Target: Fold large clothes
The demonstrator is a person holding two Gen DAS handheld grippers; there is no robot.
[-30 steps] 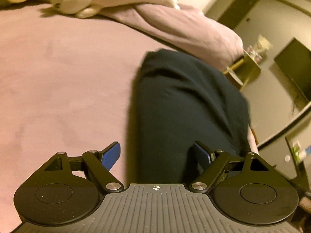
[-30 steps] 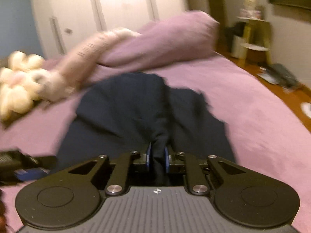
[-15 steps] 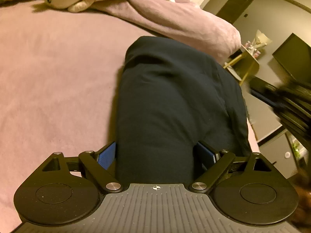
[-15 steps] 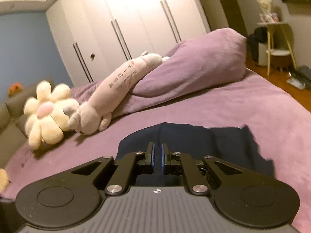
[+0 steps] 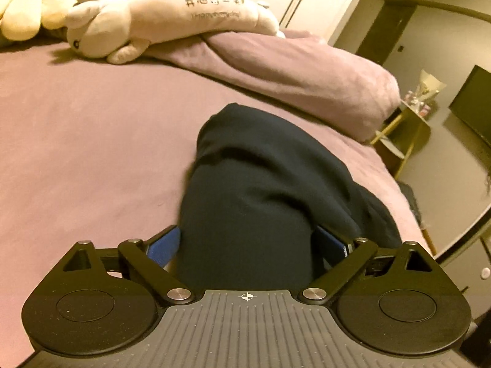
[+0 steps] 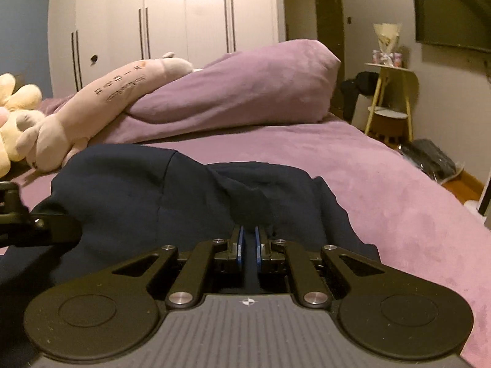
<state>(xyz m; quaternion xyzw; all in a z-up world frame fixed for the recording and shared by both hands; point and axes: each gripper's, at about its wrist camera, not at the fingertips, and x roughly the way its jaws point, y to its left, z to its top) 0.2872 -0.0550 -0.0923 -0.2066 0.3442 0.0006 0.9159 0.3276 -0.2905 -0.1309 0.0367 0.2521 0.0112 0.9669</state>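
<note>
At upper left we see a plush toy (image 5: 159, 18) behind the dark garment (image 5: 260, 190), which our wide left gripper (image 5: 247, 242) straddles and our narrow right gripper (image 6: 248, 240) pinches.

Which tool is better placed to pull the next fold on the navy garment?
Right. The right tool is shut on the dark navy fabric garment on the purple bed. The left tool is open, merely straddling cloth.

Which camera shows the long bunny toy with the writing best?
The left wrist view: the long plush rabbit shows its face, paws and printed writing, lying across the purple duvet. The right wrist view shows the plush side-on with the same writing, but its head is near the frame edge.
</note>
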